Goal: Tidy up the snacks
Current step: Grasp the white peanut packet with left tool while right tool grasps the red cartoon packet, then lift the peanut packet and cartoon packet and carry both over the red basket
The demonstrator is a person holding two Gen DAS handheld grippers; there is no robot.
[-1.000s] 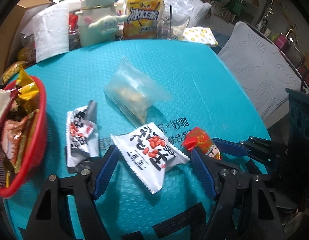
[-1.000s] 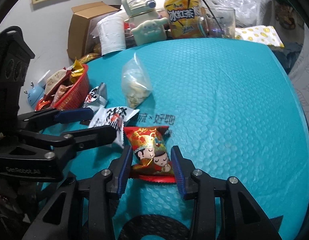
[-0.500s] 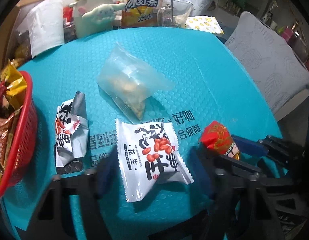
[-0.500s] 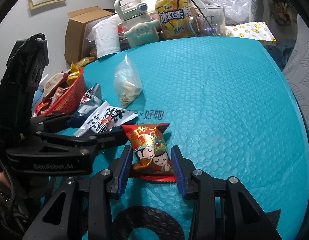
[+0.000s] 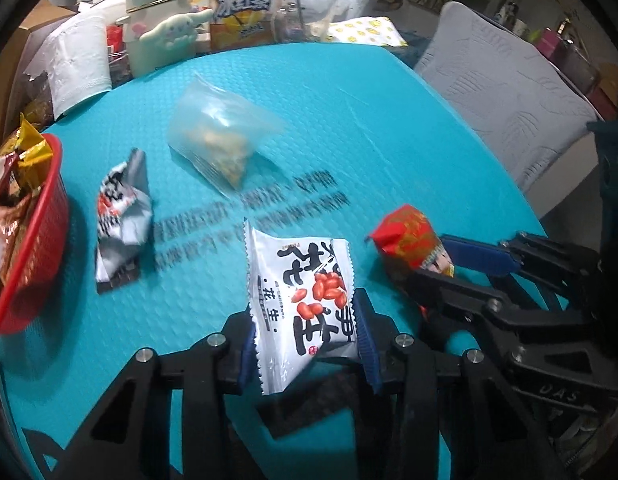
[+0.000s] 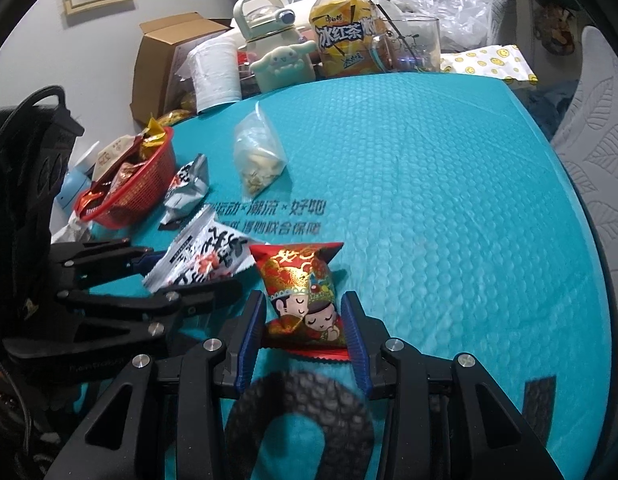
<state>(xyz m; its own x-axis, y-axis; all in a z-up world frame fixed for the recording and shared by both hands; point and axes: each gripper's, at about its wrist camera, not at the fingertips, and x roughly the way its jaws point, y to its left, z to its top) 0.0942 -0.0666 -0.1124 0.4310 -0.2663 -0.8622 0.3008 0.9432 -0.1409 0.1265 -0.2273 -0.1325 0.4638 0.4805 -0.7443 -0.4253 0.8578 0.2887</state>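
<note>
My left gripper (image 5: 305, 344) is closing on the peanut pack (image 5: 305, 300), pads at its edges. My right gripper (image 6: 305, 334) clamps the red pack (image 6: 305, 296). I grip firmly, lift clear, then carry both to the basket (image 6: 149, 196).

I see a teal bubble-textured mat (image 6: 449, 208) carrying a red basket (image 6: 143, 196), a clear bag (image 6: 259, 160) and a crumpled silver-white packet (image 6: 187, 188).

The basket (image 6: 147, 184) sat far left on the mat (image 6: 429, 200); a crumpled packet (image 6: 187, 190) lay right of it, a bag (image 6: 259, 160) seemingly farther right.
</note>
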